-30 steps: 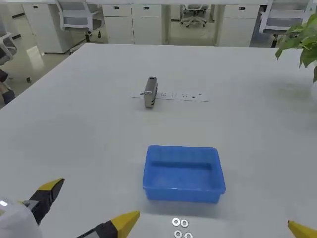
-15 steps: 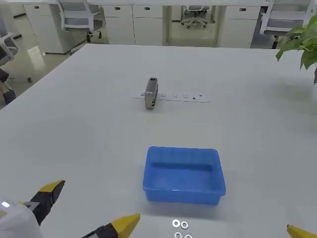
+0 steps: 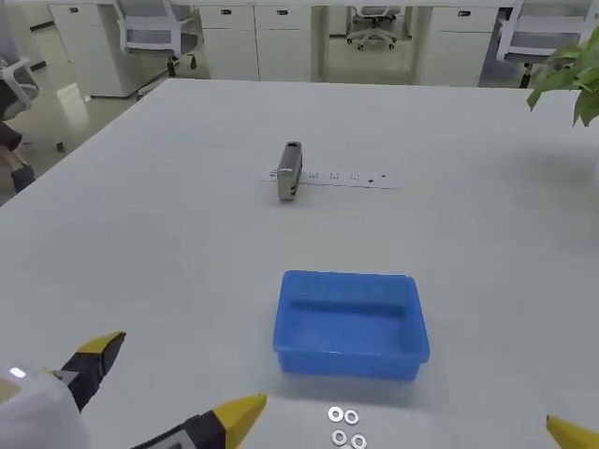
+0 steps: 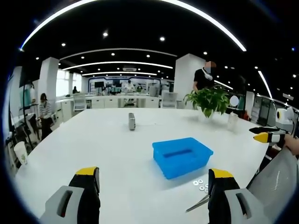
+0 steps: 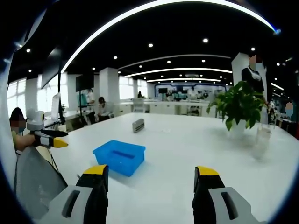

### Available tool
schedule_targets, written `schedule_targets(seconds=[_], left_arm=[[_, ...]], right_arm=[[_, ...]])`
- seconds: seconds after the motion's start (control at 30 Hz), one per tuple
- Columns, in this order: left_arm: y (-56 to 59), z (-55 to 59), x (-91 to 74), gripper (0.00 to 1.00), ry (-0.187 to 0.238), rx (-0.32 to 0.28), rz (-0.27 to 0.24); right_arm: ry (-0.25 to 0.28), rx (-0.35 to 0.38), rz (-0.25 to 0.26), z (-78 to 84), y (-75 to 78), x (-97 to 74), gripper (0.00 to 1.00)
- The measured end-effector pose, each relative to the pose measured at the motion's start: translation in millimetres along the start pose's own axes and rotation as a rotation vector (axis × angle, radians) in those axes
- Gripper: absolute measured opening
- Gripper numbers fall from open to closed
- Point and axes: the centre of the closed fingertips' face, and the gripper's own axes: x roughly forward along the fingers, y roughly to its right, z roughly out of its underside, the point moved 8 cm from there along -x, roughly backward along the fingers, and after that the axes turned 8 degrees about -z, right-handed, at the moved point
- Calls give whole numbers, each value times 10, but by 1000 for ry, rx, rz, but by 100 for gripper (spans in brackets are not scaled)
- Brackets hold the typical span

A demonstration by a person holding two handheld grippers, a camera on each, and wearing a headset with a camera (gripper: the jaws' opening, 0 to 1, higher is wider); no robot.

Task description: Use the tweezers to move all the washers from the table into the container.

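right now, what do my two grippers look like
The left gripper and right gripper look alike: each has two thick black jaws capped with yellow tips, rising from rounded light grey housings with a dark slot. In the head view the left one's body is white with a small lit indicator.

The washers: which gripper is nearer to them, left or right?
Left. One jaw of the left gripper is just beside the washers; the right gripper is farther off on their other side.
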Motion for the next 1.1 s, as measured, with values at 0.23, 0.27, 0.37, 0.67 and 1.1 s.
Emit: schedule_targets(seconds=[0.23,0.27,0.37,0.67,1.1], left_arm=[[-12,-5,-5,99,6,-3,-7],[-13,-5,-5,99,7,-3,-8],[-17,1,-2,99,4,-7,-5],[-16,47,10,91,-40,2,3],[96,161,48,77,-184,41,115]], right_arm=[[-7,-2,-3,5,-4,3,72],[-8,-2,-3,6,-4,3,72],[-8,-2,-1,7,-2,2,72],[-17,0,6,20,9,1,72],[-176,19,-14,148,26,41,69]])
